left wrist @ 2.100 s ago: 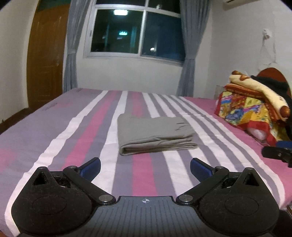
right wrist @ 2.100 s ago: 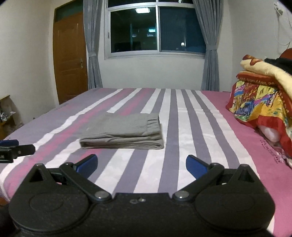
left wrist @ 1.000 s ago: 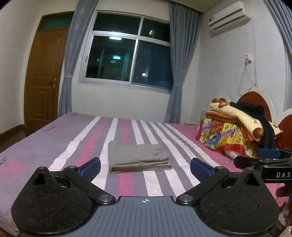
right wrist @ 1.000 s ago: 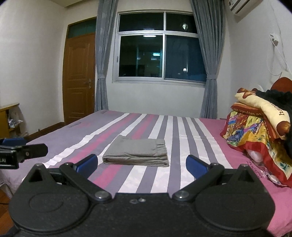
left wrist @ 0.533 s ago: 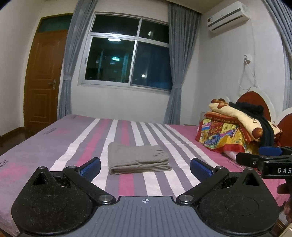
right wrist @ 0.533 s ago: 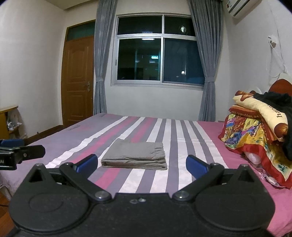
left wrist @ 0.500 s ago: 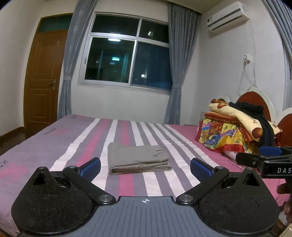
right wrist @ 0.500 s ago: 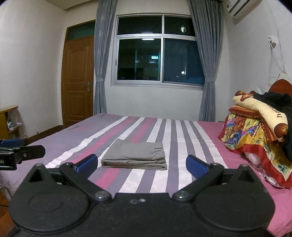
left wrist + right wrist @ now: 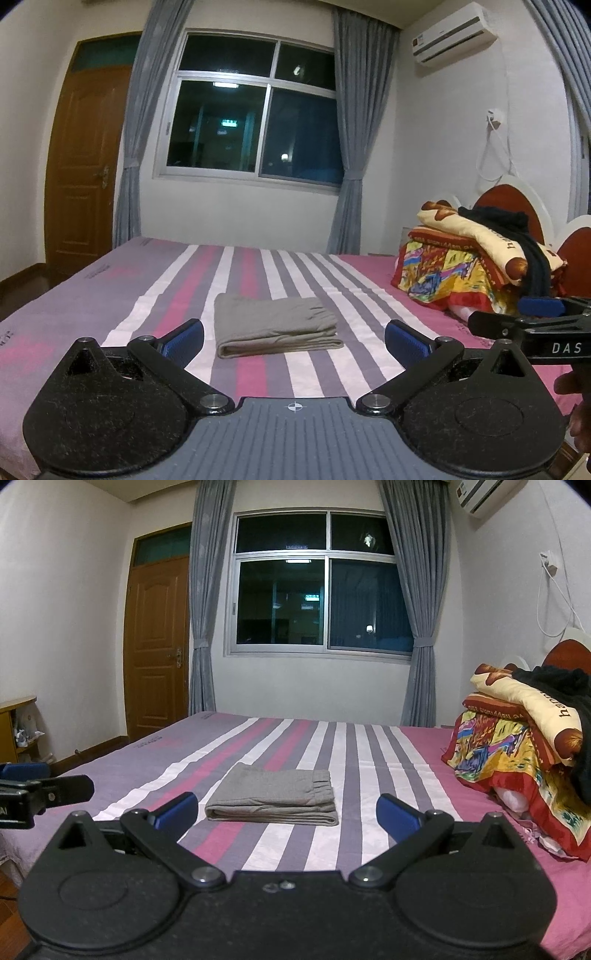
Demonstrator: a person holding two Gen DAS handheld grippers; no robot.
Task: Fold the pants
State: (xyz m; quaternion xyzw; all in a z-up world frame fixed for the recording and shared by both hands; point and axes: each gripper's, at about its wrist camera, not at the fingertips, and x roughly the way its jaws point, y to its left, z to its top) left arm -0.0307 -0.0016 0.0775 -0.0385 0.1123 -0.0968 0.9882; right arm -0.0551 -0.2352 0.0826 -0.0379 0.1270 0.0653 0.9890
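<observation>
Holding both tools back from the bed (image 9: 110,295), we see the pants (image 9: 275,325) lying as a compact grey rectangle in the middle of the striped sheet, at about 12 o'clock from each camera and well apart from either tool. They rest flat in several stacked layers, with the thick folded edge facing us and the waistband end toward 3 o'clock. We judge that the folding is done, or very nearly so, since no leg or loose flap sticks out.

Our left tool (image 9: 293,341) has its blue pads spread wide apart with nothing between them. Our right tool (image 9: 286,812) is likewise spread and empty. In the left view the right tool pokes in at 3 o'clock, and in the right view the left tool shows at 9 o'clock, so we carry them side by side at the near edge of the bed. We take this level, spread hold as a resting pose that keeps the pads clear of the cloth so the stack is not disturbed.

A heap of bedding (image 9: 517,746) sits at 2 o'clock by the headboard, well apart from the pants, leaving the middle of the bed free as the work surface.
</observation>
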